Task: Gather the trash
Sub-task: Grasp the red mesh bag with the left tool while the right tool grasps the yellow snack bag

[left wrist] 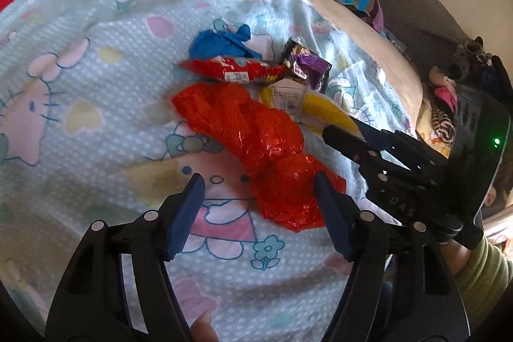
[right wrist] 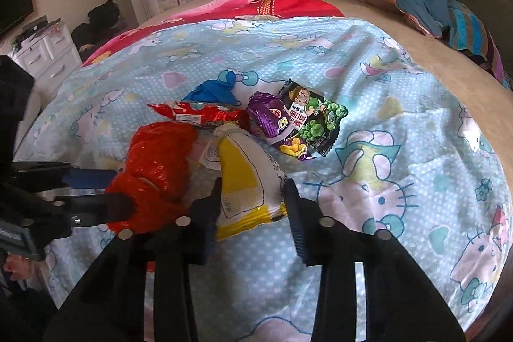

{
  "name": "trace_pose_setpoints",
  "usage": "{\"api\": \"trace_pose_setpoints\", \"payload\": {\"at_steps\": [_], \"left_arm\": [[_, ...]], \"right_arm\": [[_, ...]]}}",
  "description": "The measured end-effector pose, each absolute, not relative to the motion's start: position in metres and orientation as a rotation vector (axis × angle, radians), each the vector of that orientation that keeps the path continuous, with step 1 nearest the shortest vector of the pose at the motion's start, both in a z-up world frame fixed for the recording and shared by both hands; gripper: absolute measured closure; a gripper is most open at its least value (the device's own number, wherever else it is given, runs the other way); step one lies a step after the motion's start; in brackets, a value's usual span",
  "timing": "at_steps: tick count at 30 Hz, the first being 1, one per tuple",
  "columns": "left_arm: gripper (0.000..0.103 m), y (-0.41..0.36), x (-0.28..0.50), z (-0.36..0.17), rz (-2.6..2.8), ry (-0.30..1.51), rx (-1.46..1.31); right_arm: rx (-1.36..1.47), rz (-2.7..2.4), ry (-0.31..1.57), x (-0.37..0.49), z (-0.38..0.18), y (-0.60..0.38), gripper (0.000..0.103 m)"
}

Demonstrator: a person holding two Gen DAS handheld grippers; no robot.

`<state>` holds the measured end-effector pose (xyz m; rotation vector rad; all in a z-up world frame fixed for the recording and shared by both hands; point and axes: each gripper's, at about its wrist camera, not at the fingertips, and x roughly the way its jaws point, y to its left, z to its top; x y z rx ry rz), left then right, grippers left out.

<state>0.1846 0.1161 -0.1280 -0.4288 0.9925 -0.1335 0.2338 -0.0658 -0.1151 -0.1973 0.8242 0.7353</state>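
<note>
Trash lay heaped mid-bed on the blanket (right wrist: 400,124) as the left gripper (left wrist: 259,186) straddled the red bag (left wrist: 256,143), jaws apart, and the right gripper (right wrist: 253,191) bracketed the yellow packet (right wrist: 243,181), neither visibly pinched; slick film risked slipping.

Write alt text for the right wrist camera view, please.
The right gripper straddles a yellow and white snack packet on a cartoon-cat bedsheet, beside a red plastic bag. More wrappers lie beyond; the left gripper reaches in at the bag.
</note>
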Motion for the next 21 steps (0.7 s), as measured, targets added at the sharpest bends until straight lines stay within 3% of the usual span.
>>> {"api": "trace_pose_setpoints", "payload": {"at_steps": [4, 15, 21], "left_arm": [[0.043, 0.113, 0.188, -0.132, -0.158, 1.004, -0.433], [0.08, 0.098, 0.193, -0.138, -0.267, 1.046, -0.407], [0.084, 0.103, 0.179, -0.119, -0.196, 0.962, -0.388]], "right_arm": [[-0.157, 0.728, 0.821, 0.227, -0.112, -0.079, 0.073], [-0.038, 0.682, 0.823, 0.197, -0.105, -0.12, 0.074], [0.02, 0.661, 0.824, 0.177, -0.1, -0.14, 0.075]]}}
